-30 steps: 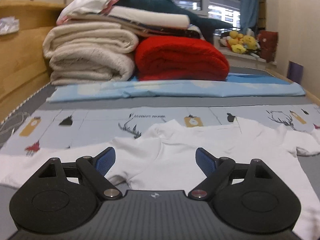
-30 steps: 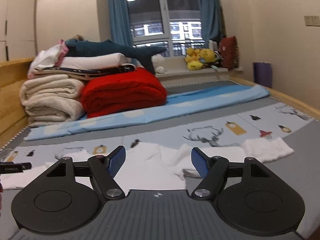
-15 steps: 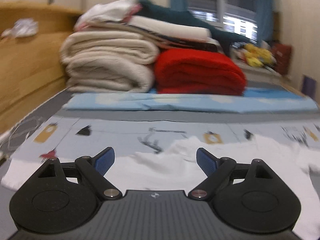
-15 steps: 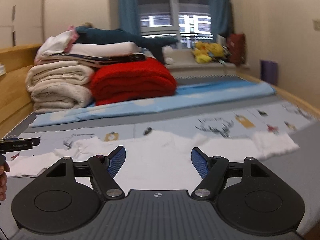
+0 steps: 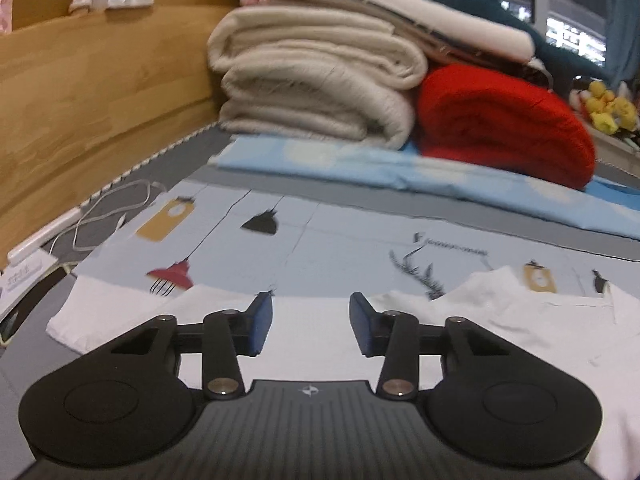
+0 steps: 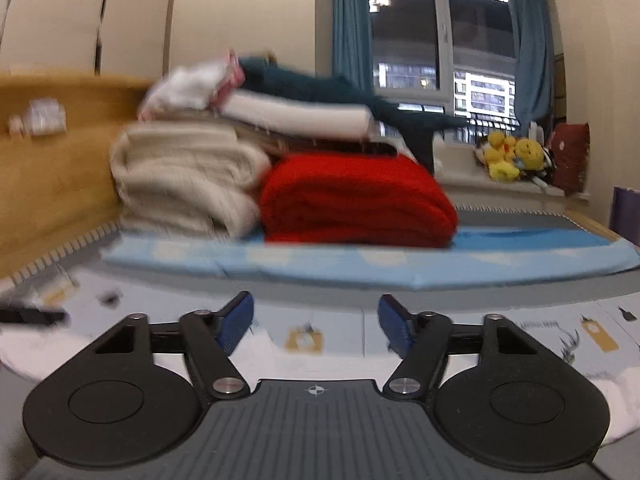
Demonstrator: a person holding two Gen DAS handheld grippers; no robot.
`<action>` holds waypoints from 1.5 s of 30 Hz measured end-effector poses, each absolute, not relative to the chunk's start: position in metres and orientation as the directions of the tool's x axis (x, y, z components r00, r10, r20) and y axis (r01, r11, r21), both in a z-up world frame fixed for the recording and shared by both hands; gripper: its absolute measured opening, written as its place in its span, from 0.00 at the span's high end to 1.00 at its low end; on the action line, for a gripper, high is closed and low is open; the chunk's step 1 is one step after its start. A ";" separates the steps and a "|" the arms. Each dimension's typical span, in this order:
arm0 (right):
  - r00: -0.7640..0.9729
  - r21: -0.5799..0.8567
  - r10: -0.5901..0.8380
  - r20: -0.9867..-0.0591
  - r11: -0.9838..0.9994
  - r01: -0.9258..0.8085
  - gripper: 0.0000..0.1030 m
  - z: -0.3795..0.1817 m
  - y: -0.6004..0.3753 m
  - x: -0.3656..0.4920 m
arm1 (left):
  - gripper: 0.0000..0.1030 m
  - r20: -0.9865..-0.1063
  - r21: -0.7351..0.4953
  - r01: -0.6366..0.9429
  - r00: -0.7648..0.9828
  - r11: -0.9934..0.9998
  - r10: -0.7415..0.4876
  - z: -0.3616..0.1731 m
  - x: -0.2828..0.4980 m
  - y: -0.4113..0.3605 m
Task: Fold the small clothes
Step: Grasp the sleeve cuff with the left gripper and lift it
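A small white T-shirt (image 5: 500, 320) lies spread flat on the patterned bed sheet, its left sleeve (image 5: 104, 316) reaching toward the bed's left side. My left gripper (image 5: 311, 322) is open and empty, low over the shirt's left shoulder area. In the right wrist view the shirt (image 6: 272, 356) shows as a white band just beyond the fingers. My right gripper (image 6: 316, 326) is open and empty, low over the shirt near its neck. The tip of the left gripper (image 6: 32, 316) shows dark at the far left.
Folded cream blankets (image 5: 316, 92) and a red blanket (image 5: 504, 120) are stacked at the bed's far end on a light blue cloth (image 5: 400, 172). A wooden bed wall (image 5: 80, 80) runs along the left. A white cable (image 5: 108, 216) and power strip lie at the left edge.
Both grippers swung left along the shirt. Both pairs of jaws narrowed, the left more, though both stay open. The left one now faces the left sleeve.
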State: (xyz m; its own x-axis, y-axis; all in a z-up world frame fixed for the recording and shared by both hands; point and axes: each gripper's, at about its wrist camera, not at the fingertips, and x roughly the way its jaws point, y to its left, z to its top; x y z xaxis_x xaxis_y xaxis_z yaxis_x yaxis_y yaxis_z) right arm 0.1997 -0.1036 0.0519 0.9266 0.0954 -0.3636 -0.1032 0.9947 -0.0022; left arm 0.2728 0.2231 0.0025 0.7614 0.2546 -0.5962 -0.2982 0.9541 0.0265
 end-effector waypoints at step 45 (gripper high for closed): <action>0.834 0.061 0.116 -0.540 0.993 -0.099 0.68 -0.011 -0.103 0.266 | 0.94 -0.747 -0.345 -0.776 0.567 0.528 0.347 -0.052 0.269 0.433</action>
